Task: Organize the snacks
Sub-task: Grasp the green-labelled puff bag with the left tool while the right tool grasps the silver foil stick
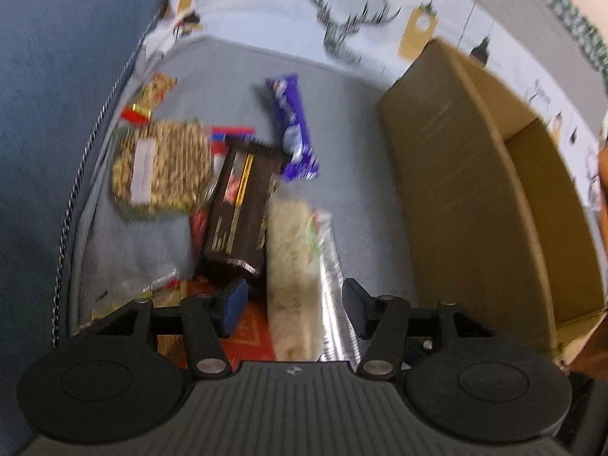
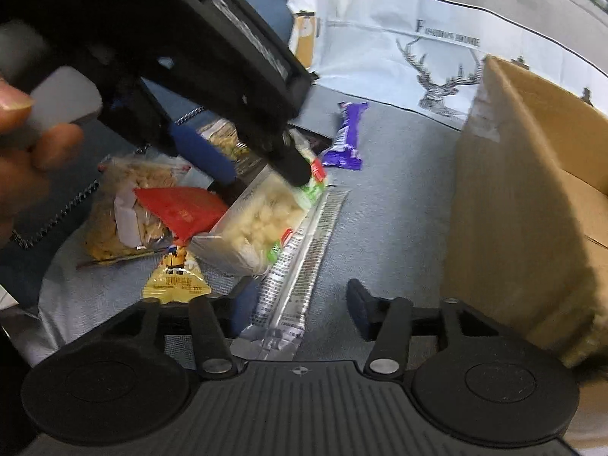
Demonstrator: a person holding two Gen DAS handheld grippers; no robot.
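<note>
The left gripper [image 1: 292,304], jaws apart and holding nothing, hangs just over the pale puffed-snack bag [image 1: 290,262], whose long axis runs straight ahead between its fingers

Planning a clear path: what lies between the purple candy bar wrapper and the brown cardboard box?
Bare grey cloth, seen in both wrist views, separates the purple wrapper from the box.

- Left gripper [image 1: 292,306]: black body with a ribbed grey top plate, small crosshair mark at plate centre.
- Two round black discs flank the plate; black linkage bars with silver pivot screws.
- Fingers [image 1: 235,304] carry dark blue pads.
- Right gripper [image 2: 294,309]: same build, same crosshair mark.
- Hand [image 2: 22,144] bare; no sleeve visible; it wraps a pale grey handle.
</note>
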